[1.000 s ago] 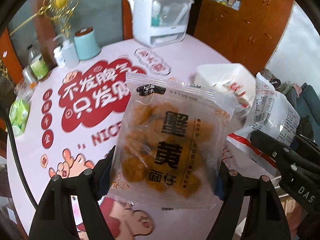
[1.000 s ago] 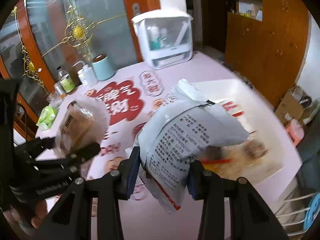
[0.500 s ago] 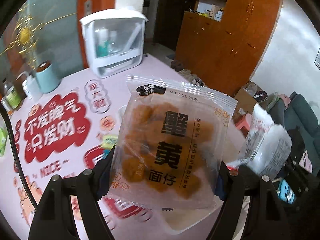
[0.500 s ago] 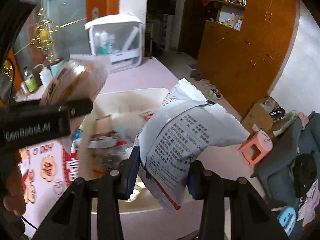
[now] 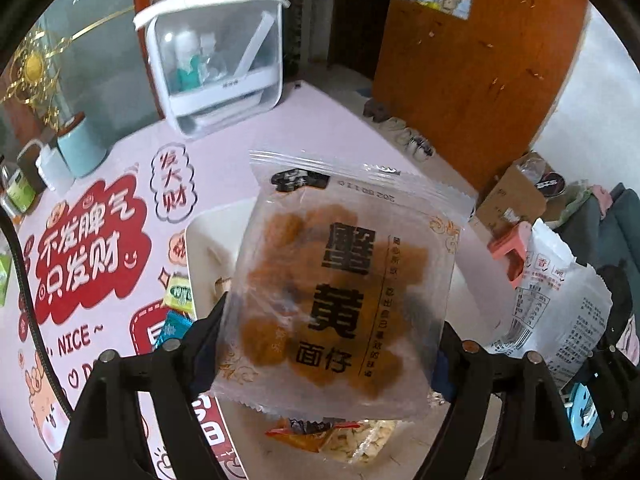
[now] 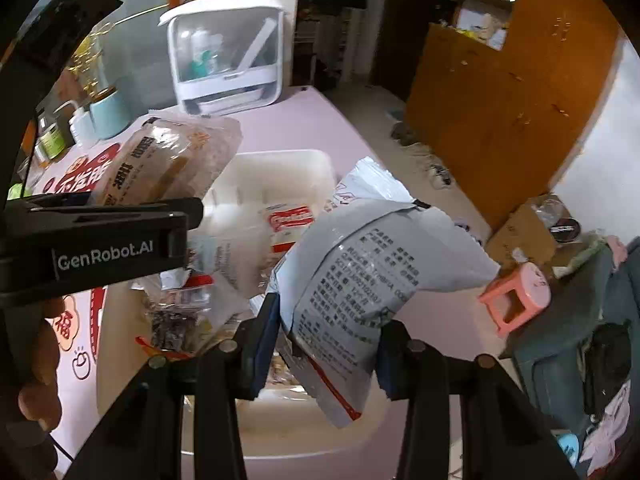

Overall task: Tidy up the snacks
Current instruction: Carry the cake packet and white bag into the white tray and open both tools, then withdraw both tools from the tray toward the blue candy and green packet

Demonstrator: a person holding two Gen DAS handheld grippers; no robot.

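My left gripper (image 5: 328, 344) is shut on a clear packet of orange snack balls (image 5: 340, 280) and holds it above a white bin (image 5: 208, 240). My right gripper (image 6: 326, 332) is shut on a white-grey snack bag (image 6: 360, 264) with printed text, also held above the white bin (image 6: 280, 168). That bag shows at the right in the left wrist view (image 5: 560, 304). The orange packet (image 6: 168, 160) and the left gripper (image 6: 100, 236) show at the left in the right wrist view. Several snack packets (image 6: 184, 304) lie in the bin.
A pink table mat with red Chinese lettering (image 5: 84, 256) covers the table. A white storage box (image 5: 220, 64), a teal cup (image 5: 80, 144) and bottles stand at the back. Small snack packs (image 5: 178, 292) lie left of the bin. A pink stool (image 6: 516, 296) stands on the floor right.
Both grippers have swung right with their packets, from above the red lettering to above the white bin. The bin with its packets has come under them.
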